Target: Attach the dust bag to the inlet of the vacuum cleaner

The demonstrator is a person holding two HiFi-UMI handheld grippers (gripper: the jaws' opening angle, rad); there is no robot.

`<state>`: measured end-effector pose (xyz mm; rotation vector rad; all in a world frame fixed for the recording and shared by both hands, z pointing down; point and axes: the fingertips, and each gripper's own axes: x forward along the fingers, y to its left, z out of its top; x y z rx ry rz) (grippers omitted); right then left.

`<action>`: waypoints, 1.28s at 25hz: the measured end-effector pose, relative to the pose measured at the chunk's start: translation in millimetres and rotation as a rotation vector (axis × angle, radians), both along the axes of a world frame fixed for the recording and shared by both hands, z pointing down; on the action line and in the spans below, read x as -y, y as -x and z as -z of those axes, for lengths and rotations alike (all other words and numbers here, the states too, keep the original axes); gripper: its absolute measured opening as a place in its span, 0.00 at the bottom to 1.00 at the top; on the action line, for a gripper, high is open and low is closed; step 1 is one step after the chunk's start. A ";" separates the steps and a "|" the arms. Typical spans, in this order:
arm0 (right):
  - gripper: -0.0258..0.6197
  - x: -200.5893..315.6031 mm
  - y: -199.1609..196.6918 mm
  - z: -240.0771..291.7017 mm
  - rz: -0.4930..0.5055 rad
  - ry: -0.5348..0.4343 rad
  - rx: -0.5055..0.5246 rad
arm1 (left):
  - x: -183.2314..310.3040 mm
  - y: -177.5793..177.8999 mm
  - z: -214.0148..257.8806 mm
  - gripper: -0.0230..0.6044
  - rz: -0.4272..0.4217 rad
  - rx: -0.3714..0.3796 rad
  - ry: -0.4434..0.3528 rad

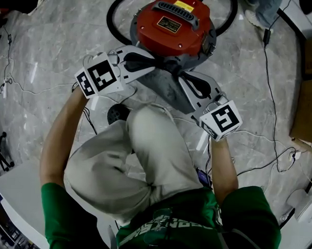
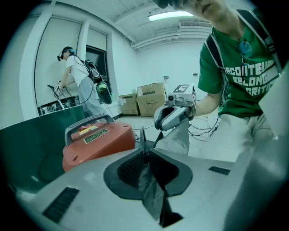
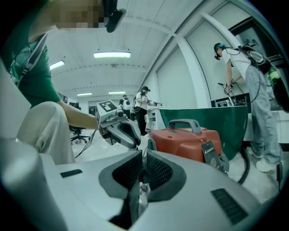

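Observation:
The red vacuum cleaner stands on the marble floor straight ahead of me. Just in front of it a grey dust bag hangs between both grippers. My left gripper is shut on the bag's upper left edge, close to the vacuum's body. My right gripper is shut on the bag's right edge. In the left gripper view the grey fabric runs from my left gripper to the right gripper, with the vacuum at the left. In the right gripper view, fabric sits pinched in my right gripper. The inlet is hidden.
A black hose loops round the vacuum. Thin cables trail over the floor at the right, near a cardboard sheet. A black round part lies by my knee. A green panel and other people stand behind the vacuum.

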<state>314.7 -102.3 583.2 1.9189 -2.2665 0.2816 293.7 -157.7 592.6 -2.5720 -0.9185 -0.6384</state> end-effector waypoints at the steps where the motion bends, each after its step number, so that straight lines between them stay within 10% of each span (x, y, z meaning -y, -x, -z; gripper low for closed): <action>1: 0.07 0.2 -1.9 6.2 -0.009 -0.015 0.003 | 1.3 0.6 3.6 0.07 0.005 -0.008 0.008; 19: 0.05 54.4 -26.9 72.2 -0.180 0.026 -0.026 | 61.4 3.8 60.7 0.04 0.179 -0.129 0.238; 32: 0.05 118.4 10.5 271.9 -0.142 0.166 -0.013 | 107.4 38.6 264.5 0.04 0.438 -0.113 0.389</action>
